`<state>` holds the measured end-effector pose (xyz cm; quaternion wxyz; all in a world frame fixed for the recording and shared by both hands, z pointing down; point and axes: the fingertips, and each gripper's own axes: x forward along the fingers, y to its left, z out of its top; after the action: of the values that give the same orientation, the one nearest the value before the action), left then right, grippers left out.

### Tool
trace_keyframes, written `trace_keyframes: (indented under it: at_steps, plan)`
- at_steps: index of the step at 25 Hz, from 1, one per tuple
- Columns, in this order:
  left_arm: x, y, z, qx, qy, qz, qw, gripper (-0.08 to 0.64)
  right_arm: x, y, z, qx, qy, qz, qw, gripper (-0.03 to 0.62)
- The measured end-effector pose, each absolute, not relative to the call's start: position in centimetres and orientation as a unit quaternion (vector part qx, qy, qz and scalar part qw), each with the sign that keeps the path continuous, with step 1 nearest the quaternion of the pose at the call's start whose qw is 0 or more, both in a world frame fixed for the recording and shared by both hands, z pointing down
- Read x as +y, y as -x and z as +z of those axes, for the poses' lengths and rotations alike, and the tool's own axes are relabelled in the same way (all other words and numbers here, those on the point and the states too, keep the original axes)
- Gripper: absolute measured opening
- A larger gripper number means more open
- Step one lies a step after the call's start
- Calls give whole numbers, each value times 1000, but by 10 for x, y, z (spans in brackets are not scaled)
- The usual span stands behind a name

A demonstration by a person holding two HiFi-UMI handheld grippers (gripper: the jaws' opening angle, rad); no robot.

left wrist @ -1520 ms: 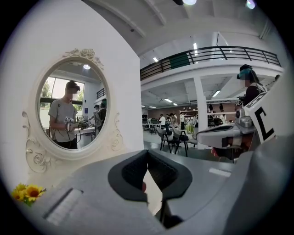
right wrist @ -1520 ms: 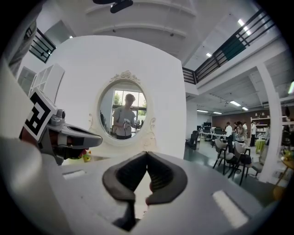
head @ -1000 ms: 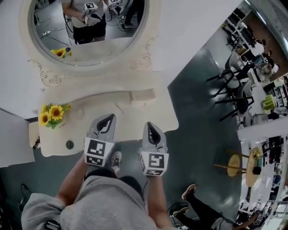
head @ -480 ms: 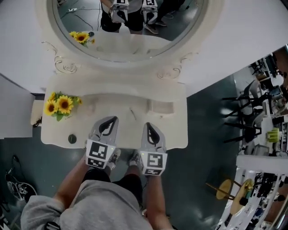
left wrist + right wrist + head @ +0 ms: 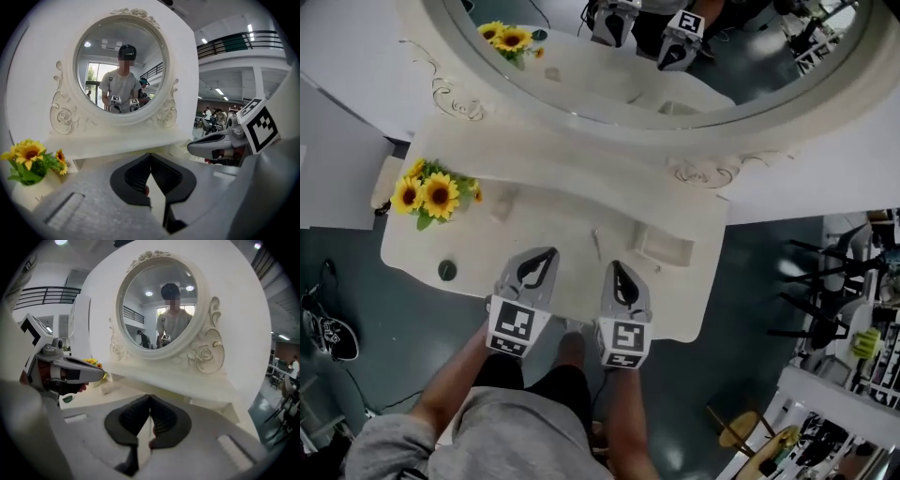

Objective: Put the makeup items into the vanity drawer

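A cream vanity table (image 5: 534,220) carries the makeup items: a small dark green round pot (image 5: 447,270) near the front left edge, a thin pale stick (image 5: 596,245) in the middle, and a pale block (image 5: 502,208) behind it. My left gripper (image 5: 544,257) hovers over the front of the tabletop, shut and empty (image 5: 150,157). My right gripper (image 5: 617,270) is beside it, also shut with nothing in it (image 5: 150,399). Each gripper shows in the other's view: the right gripper (image 5: 220,143), the left gripper (image 5: 70,371). No drawer front shows in any view.
A round mirror (image 5: 656,56) in an ornate frame stands at the back and reflects the person and both grippers. Sunflowers (image 5: 431,192) sit at the table's left end. A shallow cream tray (image 5: 666,246) lies right of centre. Dark floor, shoes (image 5: 328,333) and chairs surround the vanity.
Both grippers have come down and forward from the front edge to over the tabletop. The head view has shifted, so the vanity sits more centrally. Both stay shut.
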<state>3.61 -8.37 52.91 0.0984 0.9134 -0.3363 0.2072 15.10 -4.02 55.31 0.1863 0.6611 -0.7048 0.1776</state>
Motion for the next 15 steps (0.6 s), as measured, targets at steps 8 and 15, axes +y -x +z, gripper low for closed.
trace_keyframes:
  at_steps: [8, 15]
  plan:
    - [-87, -35, 574, -380, -886, 233, 130, 11, -54, -149, 611, -738, -601, 214, 222, 5]
    - [-84, -27, 595, -405, -867, 249, 149, 11, -66, -145, 644, -748, -563, 245, 252, 113]
